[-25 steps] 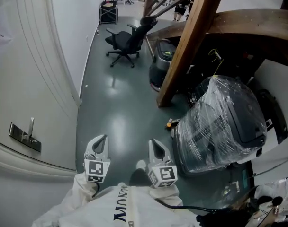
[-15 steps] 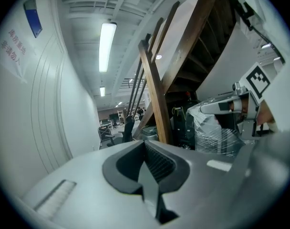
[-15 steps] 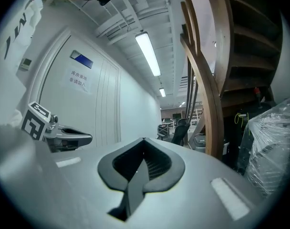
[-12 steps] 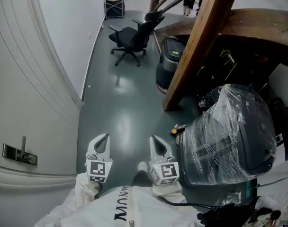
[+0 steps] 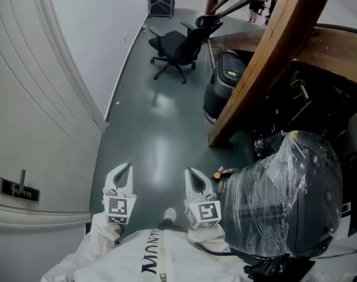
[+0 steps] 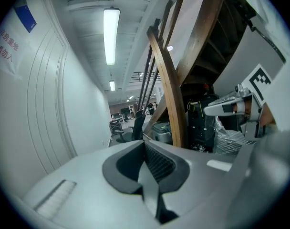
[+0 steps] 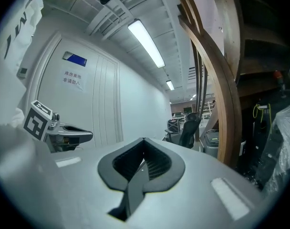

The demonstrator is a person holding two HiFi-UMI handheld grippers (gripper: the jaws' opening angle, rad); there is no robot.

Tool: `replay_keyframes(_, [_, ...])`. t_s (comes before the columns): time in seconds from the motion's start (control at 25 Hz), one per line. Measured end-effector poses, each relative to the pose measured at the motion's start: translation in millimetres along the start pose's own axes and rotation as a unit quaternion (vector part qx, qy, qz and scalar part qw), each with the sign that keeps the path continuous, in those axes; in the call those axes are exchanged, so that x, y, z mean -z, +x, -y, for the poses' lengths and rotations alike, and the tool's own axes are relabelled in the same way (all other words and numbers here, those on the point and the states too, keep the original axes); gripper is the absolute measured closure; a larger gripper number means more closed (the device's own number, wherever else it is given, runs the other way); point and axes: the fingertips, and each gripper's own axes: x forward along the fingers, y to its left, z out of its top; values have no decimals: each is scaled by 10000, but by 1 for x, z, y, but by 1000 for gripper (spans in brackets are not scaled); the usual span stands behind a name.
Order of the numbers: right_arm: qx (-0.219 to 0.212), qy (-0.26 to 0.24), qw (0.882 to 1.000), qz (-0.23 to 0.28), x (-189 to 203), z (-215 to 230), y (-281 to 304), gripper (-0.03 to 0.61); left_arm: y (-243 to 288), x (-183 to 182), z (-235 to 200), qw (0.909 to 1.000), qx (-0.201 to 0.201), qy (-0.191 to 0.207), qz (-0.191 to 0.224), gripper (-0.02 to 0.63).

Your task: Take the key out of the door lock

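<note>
left gripper (image 5: 123, 170): lower centre-left, jaws clenched together, nothing between | right gripper (image 5: 194, 177): lower centre, jaws clenched, empty | door lock (image 5: 17, 188): left edge, on white door (image 5: 43, 122), well apart from both grippers | key: too small to tell

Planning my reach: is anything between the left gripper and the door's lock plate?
Nothing visible. The left gripper, shut and empty, is over the floor; the lock plate sits to its left on the white door, only bare door between. I cannot make out the key.
</note>
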Motion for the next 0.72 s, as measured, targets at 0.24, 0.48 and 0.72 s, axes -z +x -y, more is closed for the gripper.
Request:
replay_keyframes(0.24, [-574, -84, 9983, -12, -3, 9, 37, 586, 7, -4, -20, 9975, -701, -44, -41, 614])
replay_keyframes(0.48, [-1294, -132, 9915, -82, -5, -21, 78, 586, -21, 10, -61, 9872, -1564, -162, -263, 614])
replay_keyframes(0.72, [-2114, -282, 9767, -227, -7, -78, 116, 586, -63, 30, -108, 9679, -2443, -384, -441, 614])
